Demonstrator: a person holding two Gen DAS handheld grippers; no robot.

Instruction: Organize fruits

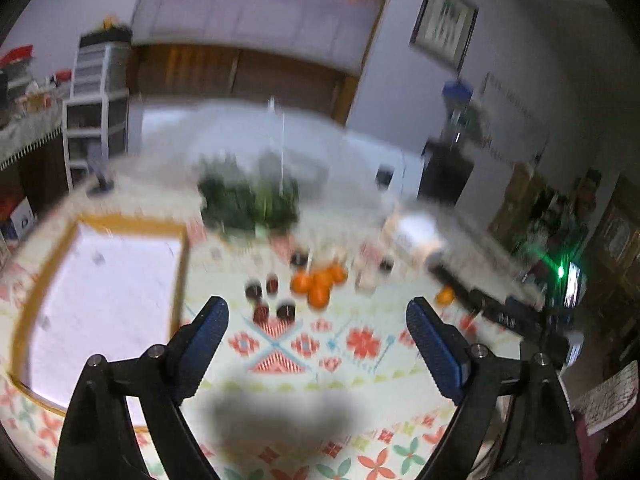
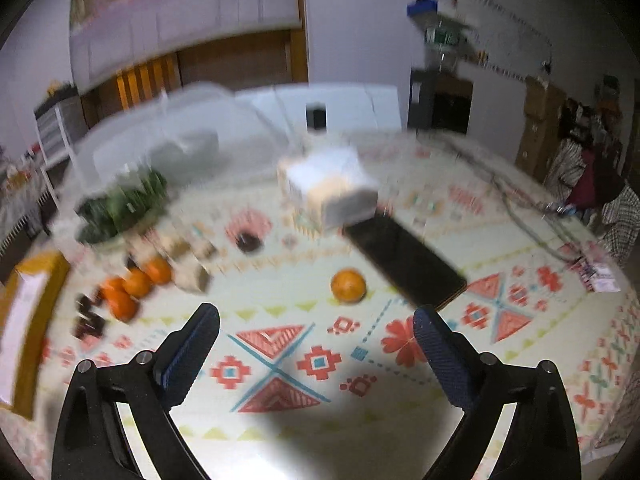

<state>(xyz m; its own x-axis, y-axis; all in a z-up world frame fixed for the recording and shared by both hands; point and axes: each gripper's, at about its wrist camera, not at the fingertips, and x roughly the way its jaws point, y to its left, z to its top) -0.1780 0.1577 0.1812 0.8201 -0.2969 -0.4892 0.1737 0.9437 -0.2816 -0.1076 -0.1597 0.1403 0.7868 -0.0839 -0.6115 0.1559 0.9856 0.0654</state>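
Both grippers, left (image 1: 316,320) and right (image 2: 316,328), empty with jaws apart above the patterned desk cloth (image 2: 280,360); sorting apparently unstarted: round orange fruits (image 1: 318,280) clustered beside small dark fruits (image 1: 272,300), one orange (image 2: 348,285) apart, yellow-rimmed tray (image 1: 24,312) holding none.

The right gripper (image 2: 316,320) hangs over the patterned bench (image 2: 280,412) with its jaws spread wide and nothing between them. A lone orange (image 2: 348,285) sits just ahead of the gap, beside a black phone (image 2: 404,260). A white box (image 2: 332,188) touches the phone's far end. At left lie four more oranges (image 2: 134,286) in a cluster, dark fruits (image 2: 90,316) beside them and greens (image 2: 124,204) farther back. The view is blurred.
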